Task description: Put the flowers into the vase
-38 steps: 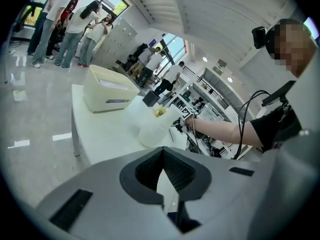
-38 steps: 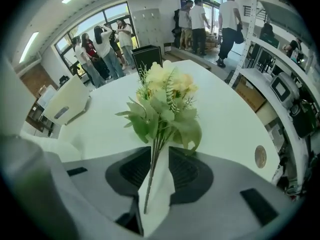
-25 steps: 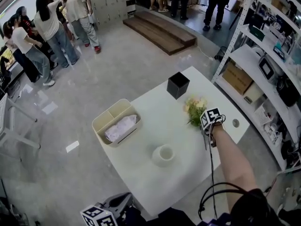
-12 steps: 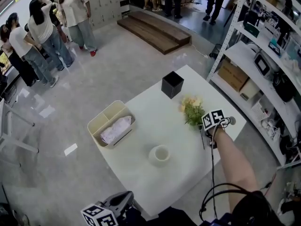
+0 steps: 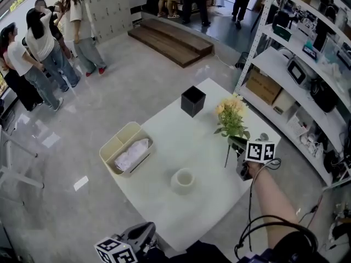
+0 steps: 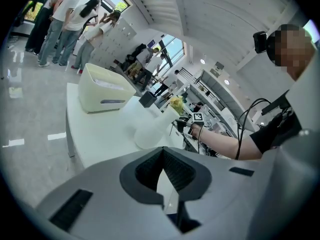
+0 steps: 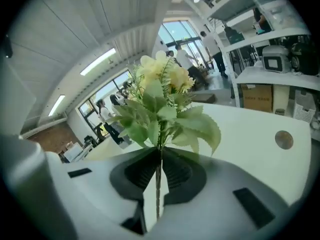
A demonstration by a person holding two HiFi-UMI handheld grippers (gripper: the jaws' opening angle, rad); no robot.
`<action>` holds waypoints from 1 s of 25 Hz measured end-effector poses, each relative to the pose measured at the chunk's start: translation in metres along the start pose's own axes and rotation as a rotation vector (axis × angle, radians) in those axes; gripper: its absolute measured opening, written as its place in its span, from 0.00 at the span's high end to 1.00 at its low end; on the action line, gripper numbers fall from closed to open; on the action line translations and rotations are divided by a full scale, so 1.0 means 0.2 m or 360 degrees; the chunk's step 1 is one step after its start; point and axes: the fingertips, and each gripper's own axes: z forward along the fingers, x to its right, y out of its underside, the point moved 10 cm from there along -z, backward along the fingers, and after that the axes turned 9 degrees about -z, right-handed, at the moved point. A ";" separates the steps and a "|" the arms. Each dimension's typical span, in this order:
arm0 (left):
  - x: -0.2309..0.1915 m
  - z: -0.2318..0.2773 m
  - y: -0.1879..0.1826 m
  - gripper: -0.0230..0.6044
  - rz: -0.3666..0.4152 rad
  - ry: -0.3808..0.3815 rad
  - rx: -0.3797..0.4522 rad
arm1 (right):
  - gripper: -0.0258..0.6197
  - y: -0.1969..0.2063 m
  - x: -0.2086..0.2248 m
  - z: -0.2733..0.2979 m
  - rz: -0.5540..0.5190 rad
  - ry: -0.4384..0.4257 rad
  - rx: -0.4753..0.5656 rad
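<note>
A bunch of yellow flowers with green leaves [image 5: 231, 116] stands upright in the air over the right side of the white table [image 5: 164, 212]. My right gripper [image 5: 239, 147] is shut on its thin stem. In the right gripper view the stem runs down between the two pads, with the blooms [image 7: 162, 104] just above the right gripper [image 7: 160, 151]. The white vase [image 5: 183, 181] stands on the table, to the left of the flowers. My left gripper [image 5: 118, 249] hangs low off the table's near edge. Nothing is between its jaws, and in the left gripper view it [image 6: 162, 165] points toward the vase [image 6: 155, 126].
A cream bin [image 5: 125, 149] with white cloth inside sits on the table's left edge. A black box [image 5: 193, 101] stands at the far corner and a small round disc [image 7: 284, 139] lies at the right. Metal shelves [image 5: 307, 81] run along the right. People [image 5: 44, 43] stand far left.
My right gripper has risen with the flowers. They lay low on the table before and now stand upright in the air. The left gripper has stayed put.
</note>
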 end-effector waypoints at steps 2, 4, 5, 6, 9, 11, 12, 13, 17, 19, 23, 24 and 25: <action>0.00 0.00 -0.02 0.96 0.0021 0.0026 -0.0011 | 0.90 -0.04 -0.07 -0.07 -0.0013 -0.0047 0.0194; 0.01 0.00 -0.03 0.96 0.0048 0.0060 -0.0029 | 0.90 -0.10 -0.16 -0.16 -0.0026 -0.0090 0.0394; 0.02 0.00 -0.04 0.96 0.0062 0.0077 -0.0041 | 0.90 -0.12 -0.22 -0.21 -0.0030 -0.0112 0.0495; 0.02 -0.01 -0.05 0.96 0.0077 0.0094 -0.0052 | 0.90 -0.14 -0.28 -0.25 -0.0030 -0.0134 0.0591; 0.02 -0.04 -0.08 0.96 0.0117 0.0136 -0.0083 | 0.90 -0.17 -0.50 -0.38 -0.0036 -0.0206 0.0822; 0.01 -0.06 -0.09 0.96 0.0143 0.0164 -0.0106 | 0.90 -0.18 -0.63 -0.44 -0.0035 -0.0256 0.0933; 0.01 -0.06 -0.09 0.96 0.0158 0.0179 -0.0117 | 0.90 -0.18 -0.69 -0.46 -0.0034 -0.0278 0.0974; 0.01 -0.07 -0.10 0.96 0.0176 0.0195 -0.0129 | 0.90 -0.17 -0.74 -0.48 -0.0036 -0.0298 0.1003; 0.02 -0.10 -0.14 0.96 0.0225 0.0240 -0.0160 | 0.90 -0.12 -0.90 -0.51 -0.0056 -0.0336 0.1067; 0.02 -0.11 -0.15 0.96 0.0235 0.0257 -0.0171 | 0.90 -0.09 -0.95 -0.52 -0.0072 -0.0328 0.1092; 0.01 -0.15 -0.14 0.96 0.0253 0.0274 -0.0201 | 0.90 -0.03 -1.04 -0.52 -0.0116 -0.0272 0.1129; 0.00 -0.16 -0.14 0.96 0.0253 0.0275 -0.0209 | 0.90 -0.01 -1.06 -0.51 -0.0126 -0.0257 0.1135; -0.01 -0.17 -0.13 0.96 0.0252 0.0273 -0.0216 | 0.90 0.00 -1.08 -0.50 -0.0137 -0.0242 0.1137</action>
